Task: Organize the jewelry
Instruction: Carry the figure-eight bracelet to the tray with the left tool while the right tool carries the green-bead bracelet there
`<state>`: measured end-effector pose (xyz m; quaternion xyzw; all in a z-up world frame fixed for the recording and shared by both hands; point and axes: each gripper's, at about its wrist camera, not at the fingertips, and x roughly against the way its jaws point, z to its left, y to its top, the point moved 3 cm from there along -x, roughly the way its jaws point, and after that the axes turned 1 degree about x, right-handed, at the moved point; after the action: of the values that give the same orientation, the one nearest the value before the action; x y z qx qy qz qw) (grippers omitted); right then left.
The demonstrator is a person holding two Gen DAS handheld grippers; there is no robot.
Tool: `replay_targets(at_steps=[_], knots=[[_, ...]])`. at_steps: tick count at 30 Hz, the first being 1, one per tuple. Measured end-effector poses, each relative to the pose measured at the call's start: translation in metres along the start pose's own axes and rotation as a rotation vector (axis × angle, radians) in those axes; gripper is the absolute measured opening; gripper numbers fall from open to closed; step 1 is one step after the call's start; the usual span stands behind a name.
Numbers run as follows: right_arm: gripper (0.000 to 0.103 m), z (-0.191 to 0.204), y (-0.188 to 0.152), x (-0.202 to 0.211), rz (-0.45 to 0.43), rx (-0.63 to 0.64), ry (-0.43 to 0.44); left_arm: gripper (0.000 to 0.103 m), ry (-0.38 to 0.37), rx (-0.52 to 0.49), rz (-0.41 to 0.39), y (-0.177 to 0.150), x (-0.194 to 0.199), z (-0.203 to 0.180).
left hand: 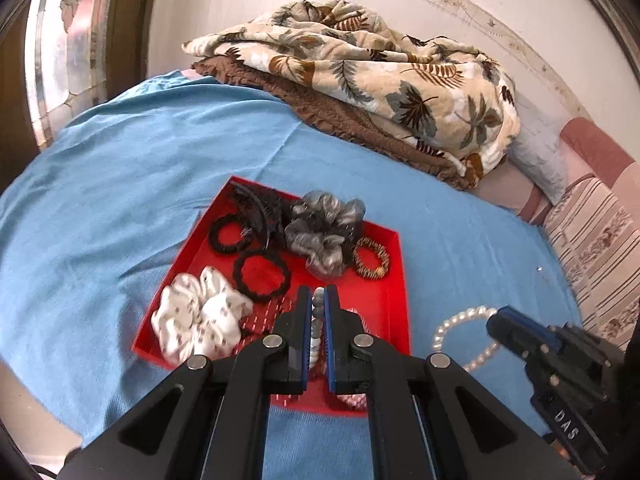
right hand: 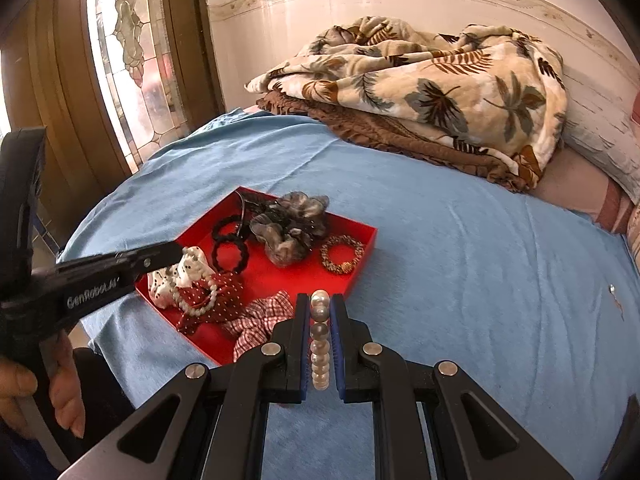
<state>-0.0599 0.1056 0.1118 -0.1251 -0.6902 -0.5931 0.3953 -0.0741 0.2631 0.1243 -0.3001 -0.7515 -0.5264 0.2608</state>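
- Pearl bracelets are the pieces in hand: the right gripper (right hand: pixel 320 344) is pinched on a pearl bracelet (right hand: pixel 320 340), its beads stacked between the pads, over the blue sheet (right hand: pixel 460 280) just beside the red tray (right hand: pixel 362 258).
- Left gripper (left hand: pixel 319 336) is pressed together on a second pearl strand (left hand: pixel 318 320) above the tray's near end; from the right wrist view that strand (right hand: pixel 200 300) hangs over the red dotted scrunchie (right hand: pixel 224 292).
- Risk, as a judgement: round beads could roll out of the pads, or a dangling loop could snag on a scrunchie and drag it out when lifted.
- Tray is crowded: white scrunchie (left hand: pixel 200 320), black hair ties (left hand: pixel 262 274), grey scrunchie (left hand: pixel 324 236), gold beaded bracelet (left hand: pixel 371 258), plaid scrunchie (right hand: pixel 260 320).
- Bare tray floor is scarce, so each release spot needs care.
- Leaf-print blanket (left hand: pixel 380 80) lies well apart.
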Motion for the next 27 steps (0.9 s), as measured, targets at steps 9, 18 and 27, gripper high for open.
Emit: replay_targets(at_steps=[9,18,27], knots=[[0.011,0.007,0.021,-0.020,0.014,-0.006,0.004,0.006,-0.177,0.047,0.065,0.021,-0.043,0.007],[0.011,0.011,0.039,-0.060,0.051,-0.007,-0.009,0.006,-0.251,0.086,0.084,0.036,-0.085,0.021],[0.011,0.022,0.034,-0.103,0.122,-0.015,0.009,0.006,-0.220,0.083,0.136,0.025,-0.110,0.037]])
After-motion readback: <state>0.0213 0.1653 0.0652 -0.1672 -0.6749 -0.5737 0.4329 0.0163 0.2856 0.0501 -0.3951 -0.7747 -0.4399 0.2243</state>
